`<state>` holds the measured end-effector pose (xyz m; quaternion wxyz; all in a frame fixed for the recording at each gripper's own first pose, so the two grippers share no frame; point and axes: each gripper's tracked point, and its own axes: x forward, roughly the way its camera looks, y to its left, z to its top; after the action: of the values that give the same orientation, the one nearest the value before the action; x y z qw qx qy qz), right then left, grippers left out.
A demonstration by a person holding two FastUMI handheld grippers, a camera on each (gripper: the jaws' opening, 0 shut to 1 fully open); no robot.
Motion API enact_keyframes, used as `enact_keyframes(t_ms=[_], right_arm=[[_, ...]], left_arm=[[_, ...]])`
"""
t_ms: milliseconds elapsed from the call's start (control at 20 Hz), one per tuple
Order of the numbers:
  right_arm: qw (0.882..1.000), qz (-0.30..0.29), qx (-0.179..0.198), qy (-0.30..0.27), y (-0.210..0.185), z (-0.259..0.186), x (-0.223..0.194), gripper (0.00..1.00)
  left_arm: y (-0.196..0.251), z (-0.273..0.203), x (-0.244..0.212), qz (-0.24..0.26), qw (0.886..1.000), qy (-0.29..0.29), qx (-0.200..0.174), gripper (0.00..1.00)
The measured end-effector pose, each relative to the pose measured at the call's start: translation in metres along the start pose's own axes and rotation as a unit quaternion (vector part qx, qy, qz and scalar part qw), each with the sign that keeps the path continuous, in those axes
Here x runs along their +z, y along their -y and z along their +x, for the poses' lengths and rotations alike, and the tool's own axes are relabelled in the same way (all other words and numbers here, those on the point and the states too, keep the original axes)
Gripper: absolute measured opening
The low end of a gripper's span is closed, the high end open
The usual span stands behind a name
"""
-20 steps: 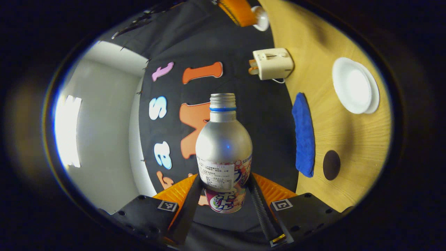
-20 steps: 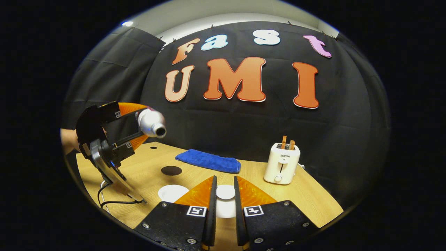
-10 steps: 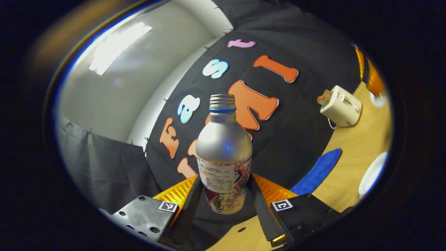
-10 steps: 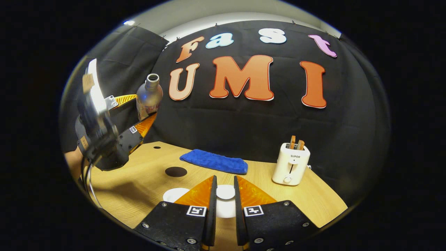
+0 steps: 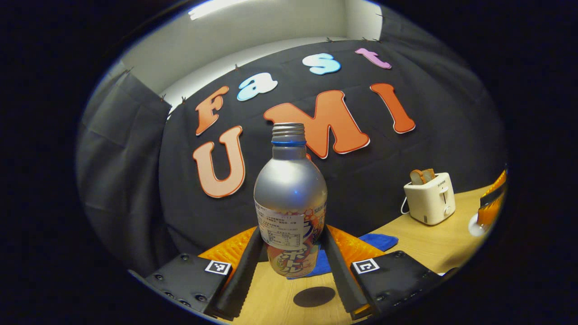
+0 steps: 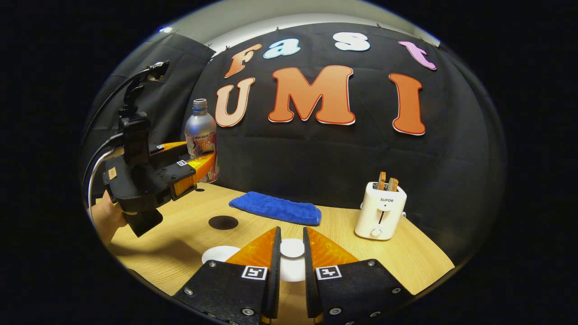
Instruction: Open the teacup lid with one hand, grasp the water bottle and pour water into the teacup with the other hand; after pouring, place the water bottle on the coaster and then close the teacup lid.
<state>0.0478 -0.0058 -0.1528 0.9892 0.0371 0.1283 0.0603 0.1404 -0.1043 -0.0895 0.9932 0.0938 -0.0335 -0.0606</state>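
In the right gripper view the right gripper's fingers (image 6: pixel 275 266) cover most of the white lid (image 6: pixel 292 248) and part of the teacup (image 6: pixel 221 253) at bottom centre, while in the left gripper view the water bottle (image 5: pixel 290 198) hides part of the blue cloth (image 5: pixel 379 241).

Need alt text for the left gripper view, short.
The left gripper holds an upright, uncapped silver water bottle between its fingers above a wooden table. A dark round coaster lies just below; blue cloth and a white toaster sit farther right.
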Motion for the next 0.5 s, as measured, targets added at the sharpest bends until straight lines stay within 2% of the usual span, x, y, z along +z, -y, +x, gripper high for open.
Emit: enact_keyframes(t_ms=[200,250,300,500], right_arm=[[1.0,0.0,0.004,-0.014,0.002,0.009,-0.01,0.25],[1.0,-0.003,0.004,-0.017,0.002,0.01,-0.014,0.25],[1.0,-0.005,0.003,-0.018,0.003,0.011,-0.015,0.25],[1.0,-0.003,0.012,-0.022,-0.001,0.016,-0.019,0.25]], left_arm=[[-0.012,0.03,-0.045,-0.087,0.994,-0.071,0.006,0.83],[-0.013,0.033,-0.058,-0.101,0.991,-0.088,0.004,0.8],[-0.013,0.036,-0.069,-0.113,0.988,-0.101,0.007,0.83],[-0.007,0.049,-0.113,-0.145,0.978,-0.152,0.001,0.83]])
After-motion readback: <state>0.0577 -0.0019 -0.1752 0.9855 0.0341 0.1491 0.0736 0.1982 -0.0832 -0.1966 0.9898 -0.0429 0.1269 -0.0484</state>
